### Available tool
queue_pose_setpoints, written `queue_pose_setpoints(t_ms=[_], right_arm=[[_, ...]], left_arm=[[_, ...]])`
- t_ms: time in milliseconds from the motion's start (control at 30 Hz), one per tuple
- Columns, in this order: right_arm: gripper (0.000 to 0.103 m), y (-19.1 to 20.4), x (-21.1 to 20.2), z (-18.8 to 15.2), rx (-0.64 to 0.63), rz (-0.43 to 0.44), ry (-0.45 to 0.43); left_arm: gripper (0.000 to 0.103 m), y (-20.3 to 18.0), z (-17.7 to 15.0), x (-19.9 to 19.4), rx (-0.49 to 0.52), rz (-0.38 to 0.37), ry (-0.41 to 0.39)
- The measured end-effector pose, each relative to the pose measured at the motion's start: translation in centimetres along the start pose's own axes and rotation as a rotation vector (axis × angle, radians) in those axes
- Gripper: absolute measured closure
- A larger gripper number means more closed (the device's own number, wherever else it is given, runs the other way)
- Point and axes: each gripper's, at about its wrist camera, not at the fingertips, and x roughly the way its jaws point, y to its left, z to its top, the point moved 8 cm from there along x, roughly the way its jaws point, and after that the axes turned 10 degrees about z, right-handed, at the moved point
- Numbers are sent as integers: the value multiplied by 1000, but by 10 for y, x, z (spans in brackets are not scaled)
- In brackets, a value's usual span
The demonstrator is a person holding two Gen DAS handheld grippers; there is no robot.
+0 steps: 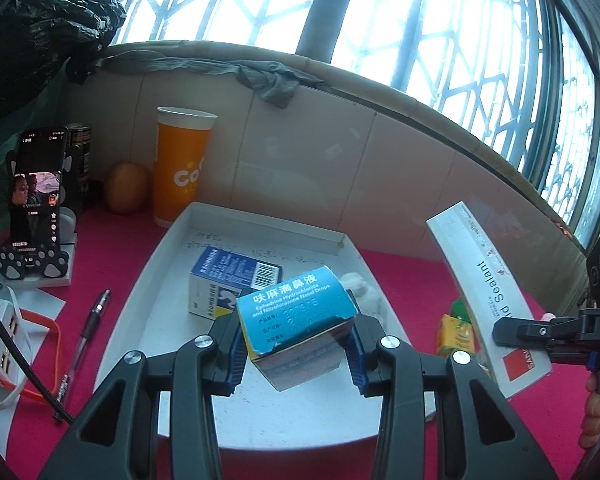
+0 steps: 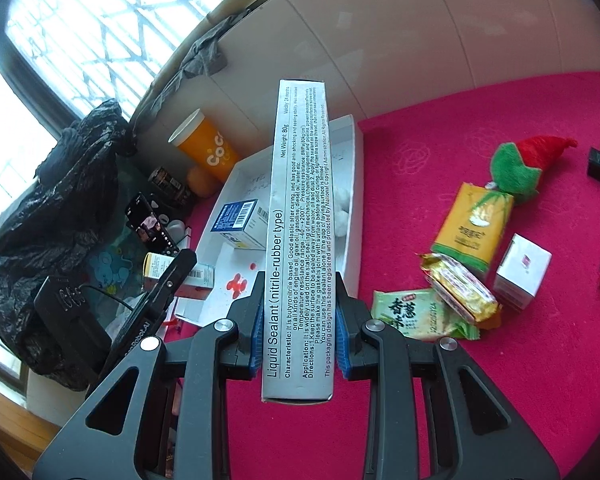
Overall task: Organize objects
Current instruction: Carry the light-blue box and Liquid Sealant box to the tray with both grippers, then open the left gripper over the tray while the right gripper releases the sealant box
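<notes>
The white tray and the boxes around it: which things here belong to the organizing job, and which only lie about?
Belonging to the job:
- white tray
- blue nasal drops box, held in the left gripper
- liquid sealant box, held in the right gripper
- blue-white box already in the tray

Probably only lying about:
- orange cup
- phone on stand
- pen
- black bag

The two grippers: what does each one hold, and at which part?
Left gripper clamps the blue nasal-drops box by its two side faces. Right gripper clamps the long sealant box near its lower end.
</notes>
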Motion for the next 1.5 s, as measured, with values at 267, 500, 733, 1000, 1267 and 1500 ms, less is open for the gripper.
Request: queue_pose_setpoints(t_ms=[267,500,733,1000,1267,1500], right_arm=[[76,13,21,13,-28,2,20],[76,25,48,25,-75,-14,44],[76,32,84,24,-93,-19,98],[76,38,118,37,-68,-21,101],[51,32,135,41,-69,-85,77],[21,25,91,40,-92,-142,-30]], left_arm=[[62,10,-5,12,1,34,3],[62,27,-4,16,-34,54,1],[62,32,-7,22,-31,66,7],[61,38,-9,42,-40,78,45],[16,47,-3,33,-107,65,-12],[0,34,6,8,-69,23,-126]])
